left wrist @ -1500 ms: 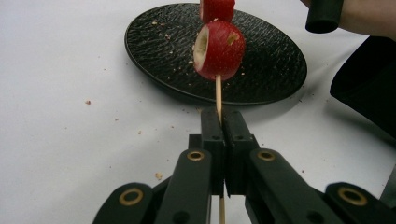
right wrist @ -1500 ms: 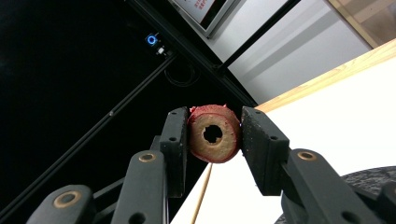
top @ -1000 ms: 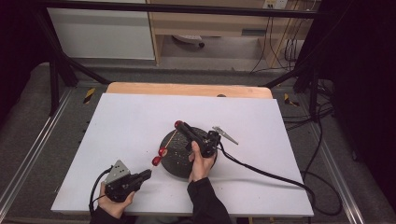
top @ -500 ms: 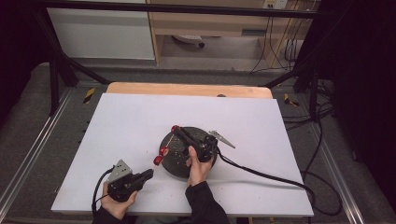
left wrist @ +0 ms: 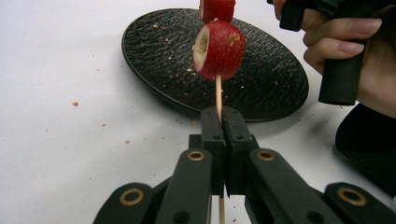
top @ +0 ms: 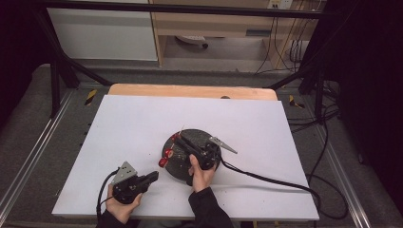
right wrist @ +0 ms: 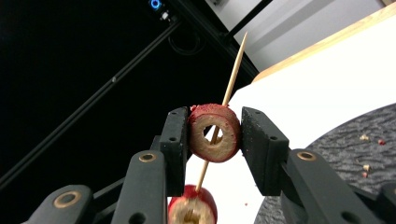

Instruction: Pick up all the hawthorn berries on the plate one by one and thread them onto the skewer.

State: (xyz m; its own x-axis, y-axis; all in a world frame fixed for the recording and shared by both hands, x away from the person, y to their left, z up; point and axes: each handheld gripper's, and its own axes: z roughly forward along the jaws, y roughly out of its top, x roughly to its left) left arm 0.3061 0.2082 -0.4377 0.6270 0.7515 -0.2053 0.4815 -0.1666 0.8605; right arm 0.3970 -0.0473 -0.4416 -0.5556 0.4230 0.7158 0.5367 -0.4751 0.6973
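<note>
Left gripper: the left gripper point(left wrist: 219, 126) sits near the front edge of the white table point(top: 119, 128) in the high view, held in the person's left hand point(top: 121, 202); its black jaws are pressed together on the lower end of a thin wooden skewer point(left wrist: 218, 95).
Skewer: it rises from between those jaws and slants up over the plate; its pointed tip point(right wrist: 243, 39) stands free above the fruit in the right gripper view.
Lower fruit: a red cored fruit slice with pale flesh point(left wrist: 218, 50) is threaded on the skewer, above the left jaws and clear of them.
Upper fruit: a second red ring-shaped fruit slice with a hollow centre point(right wrist: 215, 133) sits higher on the skewer (the stick passes through its hole).
Right gripper: the right gripper point(right wrist: 215, 140), in the person's right hand point(top: 199, 173), pinches that ring from both sides, pads flat against its red skin.
Plate: a round black textured plate point(left wrist: 261, 79) lies on the table just beyond the left gripper, scattered with pale crumbs.
Table: a few crumbs also lie on the white top beside the plate.
</note>
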